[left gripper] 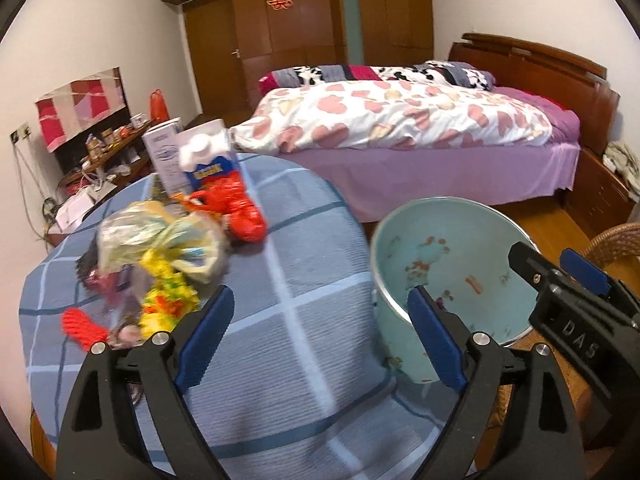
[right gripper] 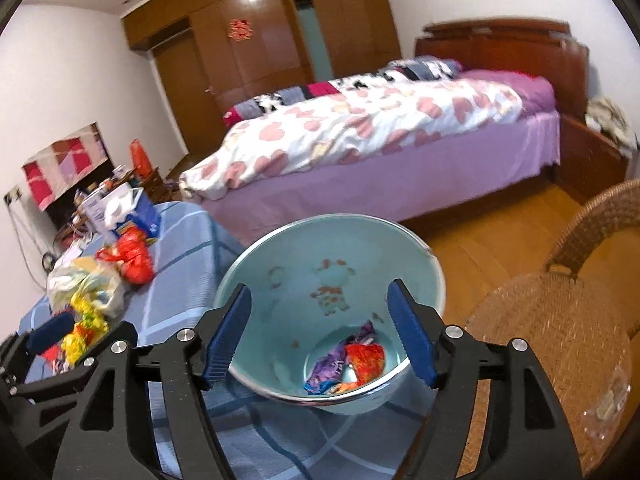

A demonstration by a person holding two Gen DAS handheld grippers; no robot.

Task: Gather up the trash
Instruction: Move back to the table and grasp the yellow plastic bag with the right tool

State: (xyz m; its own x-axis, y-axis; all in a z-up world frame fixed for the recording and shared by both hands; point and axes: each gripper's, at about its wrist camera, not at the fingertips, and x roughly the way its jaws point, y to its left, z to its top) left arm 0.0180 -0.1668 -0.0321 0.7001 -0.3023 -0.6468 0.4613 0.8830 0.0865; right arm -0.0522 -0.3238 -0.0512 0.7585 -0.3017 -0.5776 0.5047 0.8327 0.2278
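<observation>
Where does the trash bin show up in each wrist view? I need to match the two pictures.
Left wrist: the pale blue bin is right of centre, beside the blue checked table.
Right wrist: the bin is at centre, between the open fingers, wrappers at its bottom.
Shared landmark: the red bag on the table.

My tongs are black with blue pads (left gripper: 208, 332). The tablecloth (left gripper: 304, 280) under them is blue with pale and dark check lines. My bin (right gripper: 320, 264) is pale turquoise with faded cartoon prints, holding purple and orange wrappers (right gripper: 348, 364). Far left, a red bag (left gripper: 236, 208); nearer, yellow wrappers (left gripper: 168, 296). The duvet (left gripper: 384, 116) is white with pink hearts.
</observation>
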